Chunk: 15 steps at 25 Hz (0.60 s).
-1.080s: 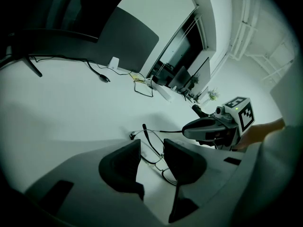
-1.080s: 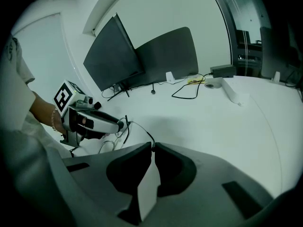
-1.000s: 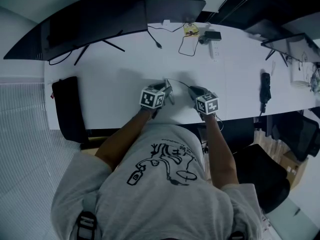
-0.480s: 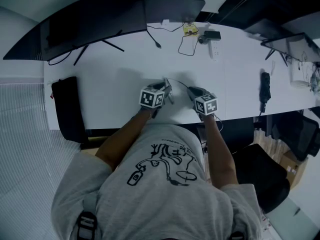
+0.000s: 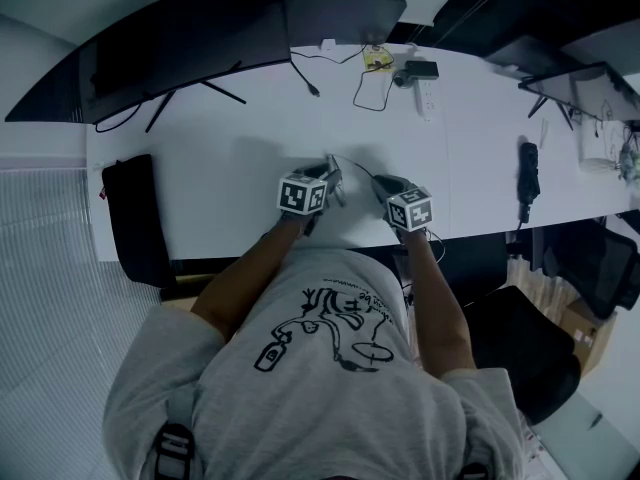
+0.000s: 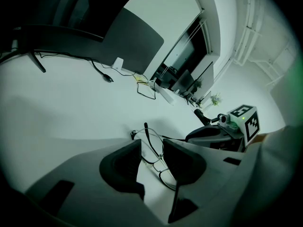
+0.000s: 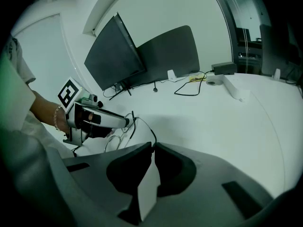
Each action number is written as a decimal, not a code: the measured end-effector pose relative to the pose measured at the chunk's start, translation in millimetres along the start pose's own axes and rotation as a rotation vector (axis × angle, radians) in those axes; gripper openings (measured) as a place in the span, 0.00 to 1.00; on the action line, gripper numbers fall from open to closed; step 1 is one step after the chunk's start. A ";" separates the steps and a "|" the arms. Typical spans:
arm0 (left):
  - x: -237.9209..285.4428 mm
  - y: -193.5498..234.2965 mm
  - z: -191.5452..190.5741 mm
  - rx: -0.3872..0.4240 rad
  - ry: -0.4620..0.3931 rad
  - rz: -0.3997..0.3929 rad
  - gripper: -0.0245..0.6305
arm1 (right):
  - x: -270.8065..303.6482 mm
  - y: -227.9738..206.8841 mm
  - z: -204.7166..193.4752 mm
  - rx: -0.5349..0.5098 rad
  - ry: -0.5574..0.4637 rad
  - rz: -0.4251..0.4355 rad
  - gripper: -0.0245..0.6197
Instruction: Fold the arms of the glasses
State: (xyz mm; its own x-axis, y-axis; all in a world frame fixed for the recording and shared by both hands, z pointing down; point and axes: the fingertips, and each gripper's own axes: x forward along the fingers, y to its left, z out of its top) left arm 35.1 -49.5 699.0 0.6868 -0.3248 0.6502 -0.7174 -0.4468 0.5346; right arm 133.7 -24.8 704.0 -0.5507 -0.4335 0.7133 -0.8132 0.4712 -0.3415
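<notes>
White desk [image 5: 200, 168], cables [image 6: 105, 78]; left claw [image 6: 151, 145] just tightened on glasses [image 6: 159, 162], right claw [image 7: 152, 145] pinching arm [image 7: 144, 122].

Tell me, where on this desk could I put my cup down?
Bare desk lies left, between the monitor stand and the front edge, and right, between power strip and a dark object. Crowded: the glasses at front centre, cables behind.
</notes>
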 end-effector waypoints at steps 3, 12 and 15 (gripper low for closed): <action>1.1 -0.2 0.3 -0.003 -0.002 0.000 0.29 | -1.0 0.9 -2.3 -0.001 0.002 -0.002 0.09; 2.6 -1.1 1.4 -0.018 -0.011 0.002 0.28 | -1.7 7.8 -8.3 0.019 0.001 0.010 0.09; 2.4 -1.2 1.7 -0.025 -0.015 0.003 0.28 | -2.0 10.2 -9.0 0.023 0.000 0.011 0.09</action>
State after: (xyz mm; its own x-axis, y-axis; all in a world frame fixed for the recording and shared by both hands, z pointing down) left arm 37.7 -51.2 699.1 0.6860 -0.3388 0.6439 -0.7222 -0.4250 0.5458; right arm 128.1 -12.2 704.6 -0.5594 -0.4288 0.7094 -0.8114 0.4580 -0.3631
